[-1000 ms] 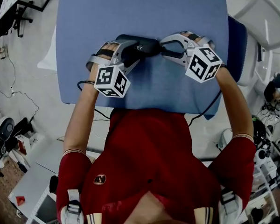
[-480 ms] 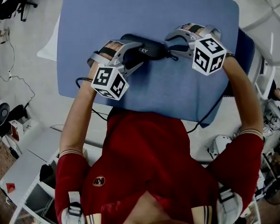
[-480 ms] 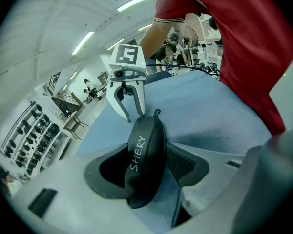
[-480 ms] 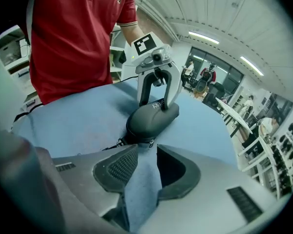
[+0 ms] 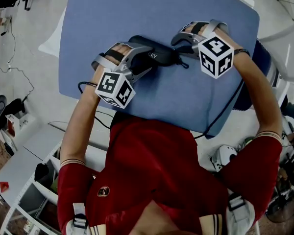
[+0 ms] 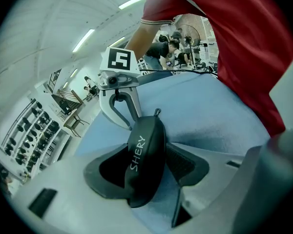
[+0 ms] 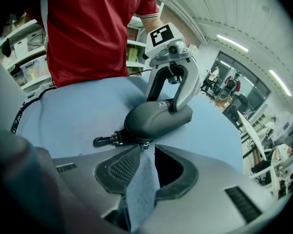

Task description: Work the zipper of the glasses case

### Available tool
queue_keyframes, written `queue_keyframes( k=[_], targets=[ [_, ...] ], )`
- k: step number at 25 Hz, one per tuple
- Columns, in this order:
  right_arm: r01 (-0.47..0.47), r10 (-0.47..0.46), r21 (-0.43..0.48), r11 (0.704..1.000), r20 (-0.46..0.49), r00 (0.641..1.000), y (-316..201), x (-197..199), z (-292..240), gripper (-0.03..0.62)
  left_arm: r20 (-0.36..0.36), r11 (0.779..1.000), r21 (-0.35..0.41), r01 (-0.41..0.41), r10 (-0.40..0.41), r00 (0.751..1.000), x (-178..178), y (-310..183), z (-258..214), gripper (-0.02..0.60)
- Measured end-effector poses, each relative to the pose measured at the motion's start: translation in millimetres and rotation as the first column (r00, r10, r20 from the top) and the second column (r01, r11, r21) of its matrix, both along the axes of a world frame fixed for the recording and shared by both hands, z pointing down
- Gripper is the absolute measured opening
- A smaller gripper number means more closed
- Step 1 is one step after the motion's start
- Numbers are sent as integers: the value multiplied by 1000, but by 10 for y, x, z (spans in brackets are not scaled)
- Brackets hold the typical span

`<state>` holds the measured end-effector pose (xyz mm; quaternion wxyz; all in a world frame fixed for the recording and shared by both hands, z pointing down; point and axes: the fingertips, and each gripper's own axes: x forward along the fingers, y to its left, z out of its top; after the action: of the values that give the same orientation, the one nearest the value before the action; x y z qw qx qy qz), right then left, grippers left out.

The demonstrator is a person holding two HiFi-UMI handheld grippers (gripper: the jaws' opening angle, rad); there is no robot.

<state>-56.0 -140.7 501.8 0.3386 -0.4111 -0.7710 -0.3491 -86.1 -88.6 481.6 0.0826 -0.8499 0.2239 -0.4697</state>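
Case (image 5: 154, 55) lies on the blue table (image 5: 137, 13), in the upper middle of the head view, with its long side going from left to right. Our left gripper (image 5: 147, 58) is spread wide and squeezes the left end of the case between its pads, so the case is pinned down. Our right gripper (image 7: 146, 150) is at the right end, and its jaws are closing. The little zipper pull (image 7: 144, 146) sits right at the jaw tips. We can see blue table in the gap, so we think the pads are not pressing on it yet. A black clip (image 7: 105, 140) sticks out from the same end, toward the left of the right gripper view. What could go wrong? The pull is tiny, so the jaws could close next to it and catch nothing, or they could grab the clip by mistake. If we tug too hard or at a slant, the pull could get stuck. The smooth case could also slide out of the left gripper and spin on the table. If the left pads sit in the pull's way, they could block it too. We count one case, one zipper pull, one clip, one table and two grippers.
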Motion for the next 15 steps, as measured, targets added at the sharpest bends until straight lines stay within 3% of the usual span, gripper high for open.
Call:
queue_keyframes(
  k=[8,11,15],
  targets=[
    [175,-173,44,984,-53,983,60,1,75,69,5,1000,-5,13,-13,1000,18,3,2,230],
    [186,-184,33,982,-73,980,52,12,80,26,3,1000,-5,17,-17,1000,16,6,10,230],
    [168,-166,17,986,-73,983,33,13,42,26,-2,1000,-2,22,-22,1000,5,3,-11,230]
  ],
)
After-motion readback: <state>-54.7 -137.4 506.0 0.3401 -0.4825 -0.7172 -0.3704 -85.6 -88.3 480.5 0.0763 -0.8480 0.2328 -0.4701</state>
